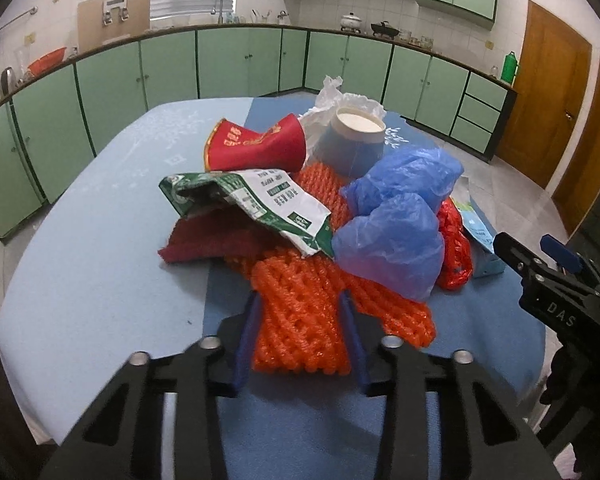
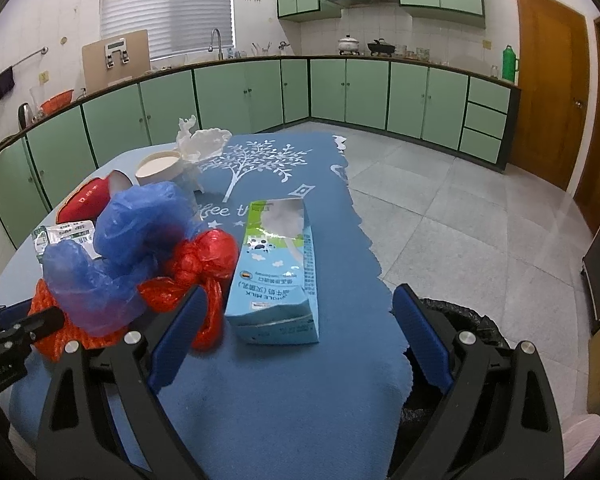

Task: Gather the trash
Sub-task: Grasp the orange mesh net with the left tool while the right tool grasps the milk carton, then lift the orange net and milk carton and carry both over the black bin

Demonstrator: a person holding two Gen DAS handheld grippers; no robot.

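The left gripper (image 1: 300, 336) is squeezing the near end of the orange foam net (image 1: 300, 320) at the front of the trash pile on the blue mat (image 1: 300, 420). It should pinch firmly and lift slowly, because the green wrapper (image 1: 252, 208) and blue bag (image 1: 396, 220) are lying on the net. The milk carton (image 2: 276, 268) is sitting ahead of the right gripper (image 2: 300, 320), which is waiting wide open and empty.
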